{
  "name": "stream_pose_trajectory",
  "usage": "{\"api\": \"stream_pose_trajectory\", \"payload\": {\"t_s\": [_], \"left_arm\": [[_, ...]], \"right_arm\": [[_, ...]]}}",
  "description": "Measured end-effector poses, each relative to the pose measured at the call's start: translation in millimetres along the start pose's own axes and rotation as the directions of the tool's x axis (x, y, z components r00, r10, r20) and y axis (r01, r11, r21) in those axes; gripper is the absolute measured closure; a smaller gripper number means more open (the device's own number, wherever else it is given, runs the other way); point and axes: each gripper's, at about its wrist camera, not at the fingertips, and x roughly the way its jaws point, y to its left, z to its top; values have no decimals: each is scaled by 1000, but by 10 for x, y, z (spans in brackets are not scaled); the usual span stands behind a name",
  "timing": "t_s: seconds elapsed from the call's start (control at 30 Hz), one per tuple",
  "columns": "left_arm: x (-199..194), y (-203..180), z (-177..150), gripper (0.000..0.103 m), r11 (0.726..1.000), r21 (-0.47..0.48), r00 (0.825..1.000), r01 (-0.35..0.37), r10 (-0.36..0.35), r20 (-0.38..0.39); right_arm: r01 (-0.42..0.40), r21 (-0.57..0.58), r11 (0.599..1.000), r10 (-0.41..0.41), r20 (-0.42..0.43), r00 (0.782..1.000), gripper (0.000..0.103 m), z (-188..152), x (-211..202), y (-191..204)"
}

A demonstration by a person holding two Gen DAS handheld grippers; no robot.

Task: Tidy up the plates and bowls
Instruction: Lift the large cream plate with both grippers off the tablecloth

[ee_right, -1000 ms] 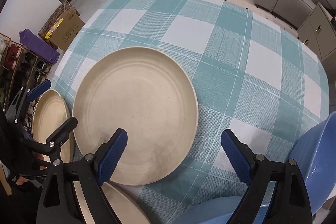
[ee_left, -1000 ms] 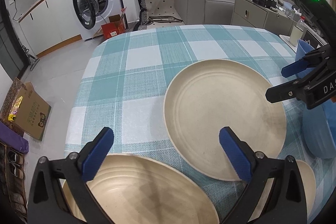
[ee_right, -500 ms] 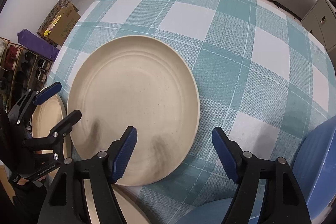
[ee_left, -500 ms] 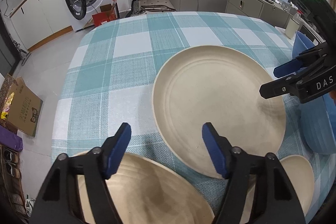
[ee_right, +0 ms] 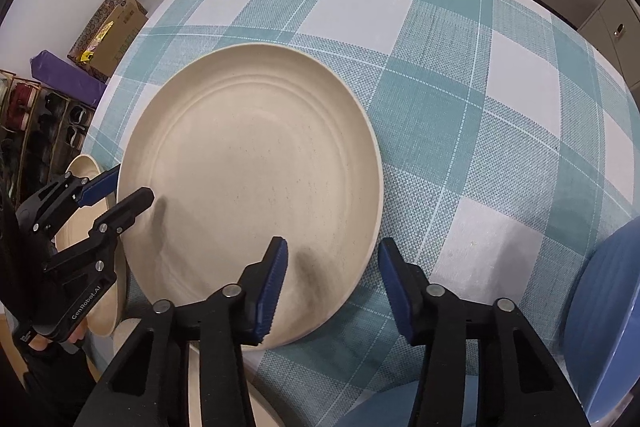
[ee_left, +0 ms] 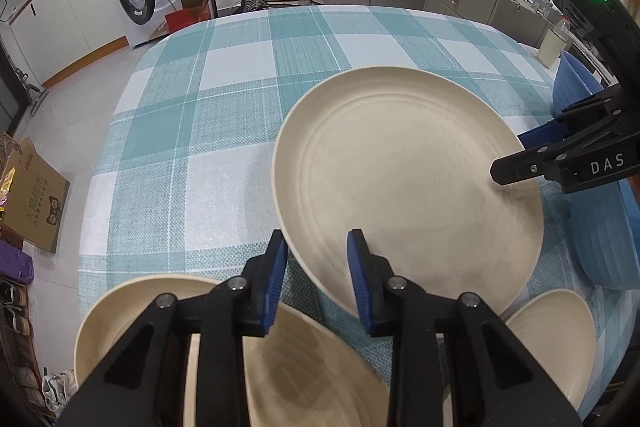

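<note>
Left gripper (ee_left: 316, 271) straddles the plate's (ee_left: 408, 183) rim, jaws narrowly apart. Right gripper (ee_right: 332, 279) straddles the opposite rim, jaws wider.

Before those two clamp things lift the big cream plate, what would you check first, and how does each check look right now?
1. Left gripper jaws straddle the big plate rim: ok, one blue pad on either side of its near edge.
2. Left jaws clamped on the rim: not ok, a gap shows between the pads.
3. Right gripper lined up on the opposite rim: ok, one pad over the plate, one outside it.
4. Right jaws clamped: not ok, wide open.
5. Plate free of neighbours: cannot tell; two smaller cream plates sit near its edge and may touch.
6. Blue bowl clear of the right gripper: ok, off to its side.
</note>
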Motion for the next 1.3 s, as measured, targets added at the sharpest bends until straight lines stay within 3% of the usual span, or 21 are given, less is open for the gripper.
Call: {"api": "stream_pose_trajectory", "payload": {"t_s": [0.3,0.67,1.3], "left_arm": [[-11,44,-3,82,1000,-10,1000,-2,2,1],[-113,26,-11,83,1000,-12,1000,-15,15,27],[-690,-103,-94,82,999,0,991,-50,50,127]], "right_arm": [[26,7,1000,-26,13,1000,79,-18,30,-13],[41,-10,999,-41,71,997,81,-92,-122,26],[38,-35,999,-32,181,983,81,-514,-765,62]]}}
